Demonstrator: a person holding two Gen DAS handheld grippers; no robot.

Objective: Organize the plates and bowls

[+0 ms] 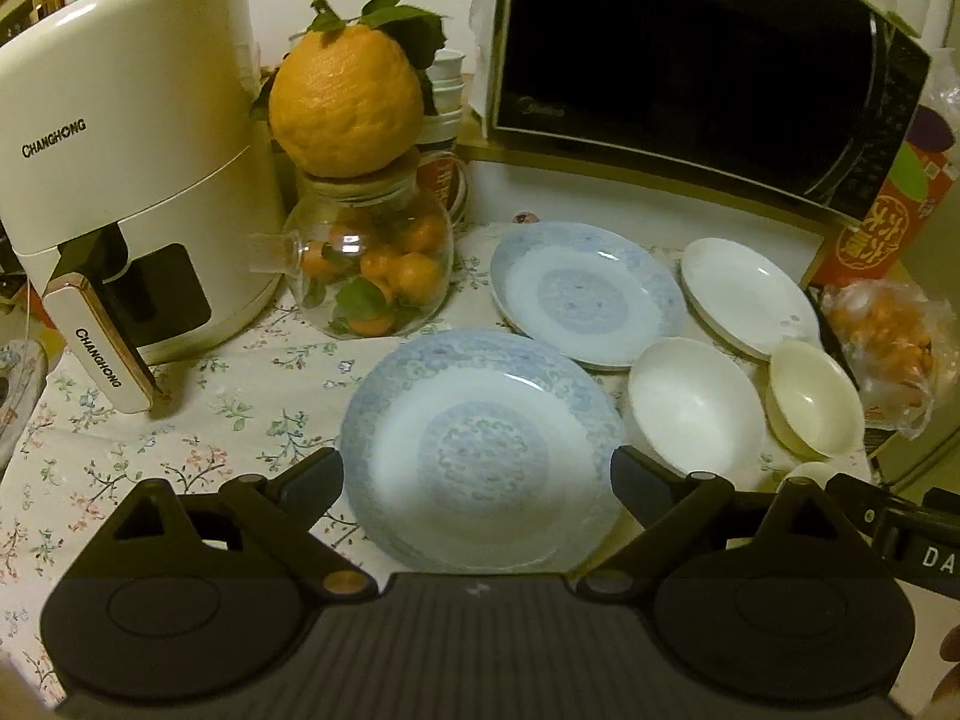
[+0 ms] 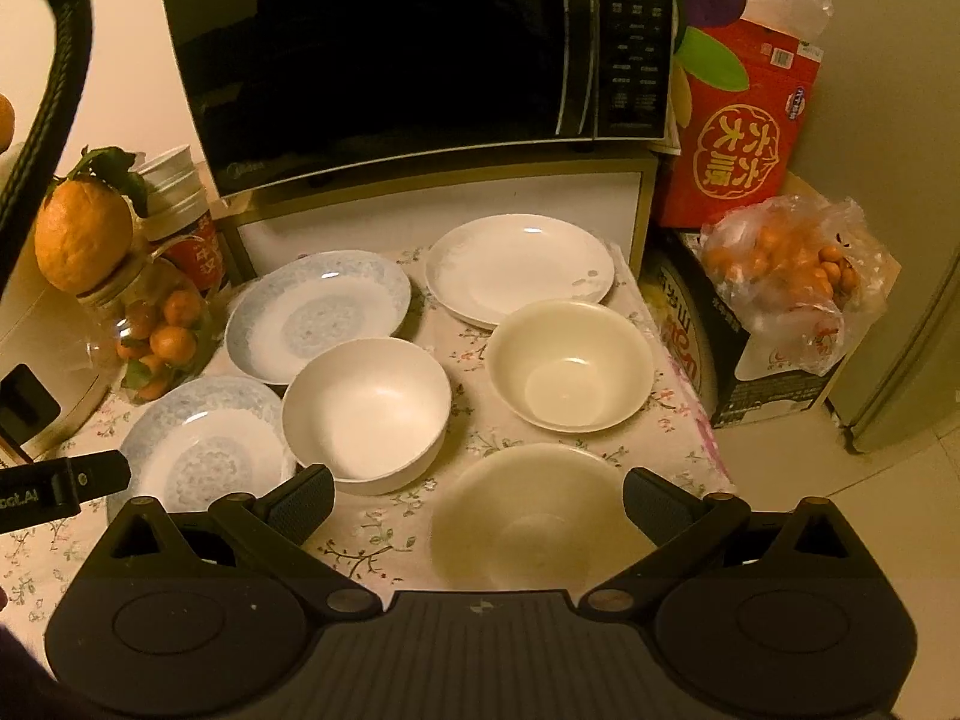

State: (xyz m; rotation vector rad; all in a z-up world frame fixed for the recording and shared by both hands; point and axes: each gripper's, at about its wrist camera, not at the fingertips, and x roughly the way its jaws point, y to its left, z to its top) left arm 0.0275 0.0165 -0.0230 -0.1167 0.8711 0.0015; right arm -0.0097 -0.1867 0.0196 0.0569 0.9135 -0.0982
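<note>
Both grippers hang over the worktop [image 2: 420,534], pitched steeply down, nothing held.

Left gripper [image 1: 477,480]: jaws spread wide, empty. The near blue-patterned plate [image 1: 480,450] lies flat dead ahead at 12 o'clock, between the two fingers' lines, not touched as far as the view shows. A round plate has no long axis, so any rim point will do.

Right gripper [image 2: 478,498]: jaws at their widest, empty. The near cream bowl [image 2: 534,516] sits upright at 12 o'clock, slightly toward 1, between the fingers, rim apart from both pads.

Key relation: each gripper already faces its own target. The left is nearer the blue plates, the right nearer the bowls. The left gripper's tip shows in the right view at 9 o'clock, beside the near blue plate.

Count, right view:
- blue-patterned plates: 2; far blue plate [image 2: 318,315] at 11 o'clock, its edge tucked behind the white bowl
- white plate [image 2: 519,267]: 1, at 12 o'clock, far
- bowls: 3; white bowl [image 2: 366,414] at 11 o'clock, far cream bowl [image 2: 570,366] at 1 o'clock, plus the near cream one

Likely plan: stack like with like.
</note>
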